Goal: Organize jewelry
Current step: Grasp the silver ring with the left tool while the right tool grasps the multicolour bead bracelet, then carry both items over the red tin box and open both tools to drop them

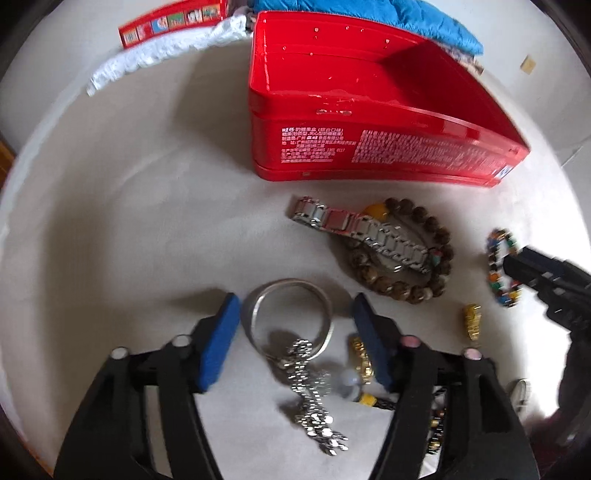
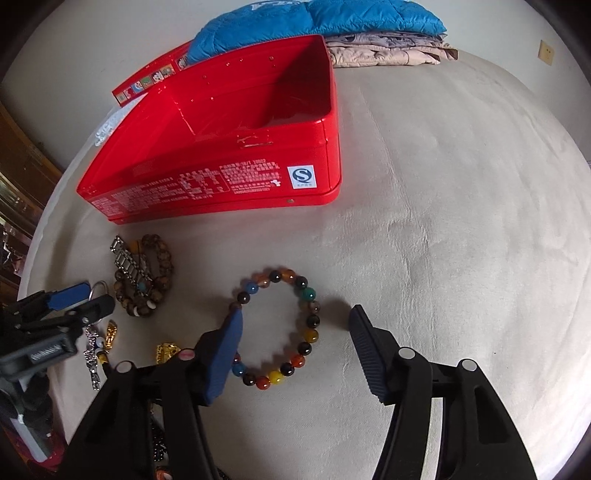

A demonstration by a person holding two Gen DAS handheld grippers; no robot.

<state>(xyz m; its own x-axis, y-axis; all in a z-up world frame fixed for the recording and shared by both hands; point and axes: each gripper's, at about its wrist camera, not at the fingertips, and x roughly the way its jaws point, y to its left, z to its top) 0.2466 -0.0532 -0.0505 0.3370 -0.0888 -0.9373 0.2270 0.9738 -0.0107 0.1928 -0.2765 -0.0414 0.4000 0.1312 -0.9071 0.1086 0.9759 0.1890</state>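
Observation:
An open red tin box (image 1: 354, 110) stands empty on a pale cloth; it also shows in the right wrist view (image 2: 221, 177). My left gripper (image 1: 295, 310) is open, its jaws either side of a silver bangle (image 1: 288, 314) with a silver chain (image 1: 314, 398) lying across it. A metal watch band (image 1: 365, 232) lies on a brown bead bracelet (image 1: 406, 254). My right gripper (image 2: 295, 321) is open around a multicolour bead bracelet (image 2: 277, 328), its left finger over the bracelet's left side.
Gold charms (image 1: 472, 321) and small beads lie near the left gripper. The tin's lid (image 1: 173, 22), a white cloth (image 1: 155, 51) and folded blue and beige clothing (image 2: 332, 26) lie behind the box. Bare cloth stretches to the right (image 2: 461, 221).

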